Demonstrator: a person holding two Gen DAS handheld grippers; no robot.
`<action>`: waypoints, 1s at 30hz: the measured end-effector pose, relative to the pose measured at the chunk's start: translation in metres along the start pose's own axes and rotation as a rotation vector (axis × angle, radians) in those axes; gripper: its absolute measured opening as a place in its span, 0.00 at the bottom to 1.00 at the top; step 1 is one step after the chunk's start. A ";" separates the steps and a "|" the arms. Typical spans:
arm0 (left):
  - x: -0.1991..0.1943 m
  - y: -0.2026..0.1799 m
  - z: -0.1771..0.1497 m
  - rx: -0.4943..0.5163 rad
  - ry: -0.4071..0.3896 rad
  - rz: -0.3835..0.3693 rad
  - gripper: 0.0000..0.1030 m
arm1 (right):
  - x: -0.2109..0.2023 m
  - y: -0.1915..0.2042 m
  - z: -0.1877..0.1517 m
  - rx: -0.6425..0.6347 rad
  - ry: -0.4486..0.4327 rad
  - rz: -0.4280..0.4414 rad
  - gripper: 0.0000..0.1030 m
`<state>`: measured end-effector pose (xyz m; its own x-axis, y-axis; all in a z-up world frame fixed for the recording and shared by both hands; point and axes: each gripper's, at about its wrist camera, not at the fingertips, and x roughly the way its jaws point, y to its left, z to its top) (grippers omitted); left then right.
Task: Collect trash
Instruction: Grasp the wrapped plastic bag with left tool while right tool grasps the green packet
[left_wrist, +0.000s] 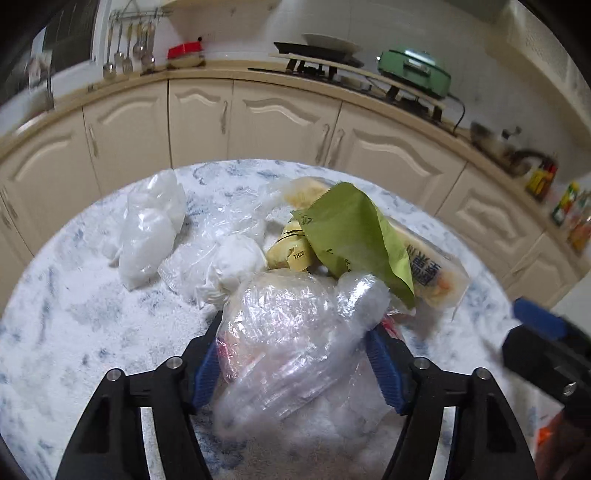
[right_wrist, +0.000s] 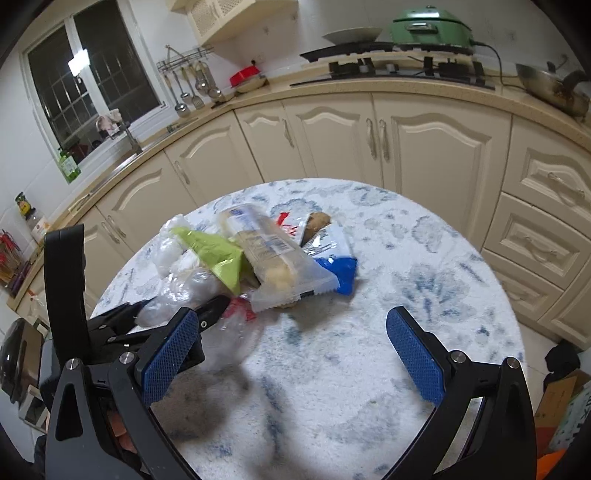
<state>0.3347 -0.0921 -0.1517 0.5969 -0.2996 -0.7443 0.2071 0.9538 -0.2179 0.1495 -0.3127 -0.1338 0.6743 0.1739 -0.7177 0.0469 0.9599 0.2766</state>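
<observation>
Nearest to us, our left gripper (left_wrist: 295, 354) had its blue pads on either side of a crumpled clear plastic bag (left_wrist: 291, 332); both pads lay against the bag's sides, so we took it as gripped at a middling width. The bag rested on the round table (left_wrist: 74, 332) with its blue-and-white marbled cloth. Our right gripper (right_wrist: 291, 350) hung wide over bare cloth with nothing between its pads (right_wrist: 413, 354), just to the right of the left gripper.

Just beyond the held bag lay the rest of the trash in a loose heap near the table's middle: a green wrapper (left_wrist: 351, 236) draped over a long clear packet (left_wrist: 436, 273) with printed text, a small yellow wrapper (left_wrist: 288, 247) beside it, and a knotted white bag (left_wrist: 232, 262) touching the clear one. Farther left sat another white plastic bag (left_wrist: 147, 236), slightly apart. From the right wrist view a blue-and-white wrapper (right_wrist: 332, 266) showed behind the long packet.

Past the table ran cream cabinets (left_wrist: 199, 122), and on the counter a green electric pot (left_wrist: 413, 70).
</observation>
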 end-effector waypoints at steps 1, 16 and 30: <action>0.001 0.004 0.002 0.003 -0.003 -0.005 0.61 | 0.001 0.003 -0.001 -0.003 0.003 0.004 1.00; -0.002 0.078 0.008 -0.080 -0.065 0.099 0.59 | 0.052 0.065 -0.013 -0.066 0.086 0.073 0.94; 0.005 0.104 0.012 -0.200 -0.126 0.037 0.59 | 0.091 0.069 0.000 -0.002 0.056 0.001 0.26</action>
<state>0.3686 0.0053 -0.1709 0.6956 -0.2530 -0.6724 0.0327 0.9461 -0.3222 0.2145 -0.2305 -0.1798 0.6321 0.1871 -0.7520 0.0444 0.9601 0.2761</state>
